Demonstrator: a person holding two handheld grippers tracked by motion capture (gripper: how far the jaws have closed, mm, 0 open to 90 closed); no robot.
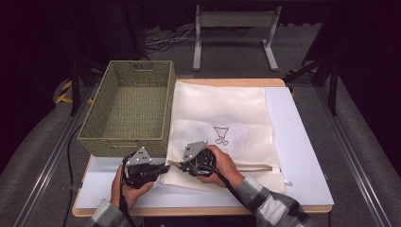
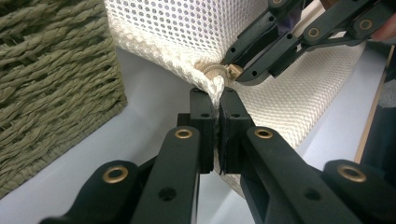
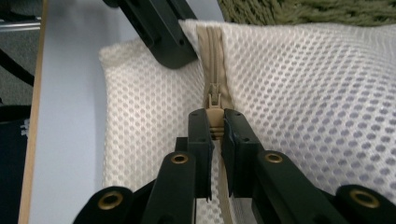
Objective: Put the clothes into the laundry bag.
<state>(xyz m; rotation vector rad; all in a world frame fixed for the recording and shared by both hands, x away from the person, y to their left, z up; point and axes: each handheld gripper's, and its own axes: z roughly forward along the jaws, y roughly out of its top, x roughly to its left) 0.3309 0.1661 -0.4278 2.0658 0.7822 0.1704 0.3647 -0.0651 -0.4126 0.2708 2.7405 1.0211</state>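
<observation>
In the high view, both hands are working at the near left corner of the cream mesh bag [image 1: 222, 127], which is lying flat on the table [image 1: 302, 156] beside the woven basket [image 1: 130, 106]. In the left gripper view, the left gripper [image 2: 214, 100] is pinching the bag's corner seam between closed jaws, and that thin hold could be slipping free under a hard tug. In the right gripper view, the right gripper [image 3: 215, 122] is clamping the zipper pull [image 3: 214, 116], and a crooked drag may be jamming the slider [image 3: 214, 100] or popping the tab out.

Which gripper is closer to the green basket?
Left. The left gripper, pinching the mesh bag's corner, sits just below the basket; the right gripper, on the zipper pull, is farther right.
</observation>
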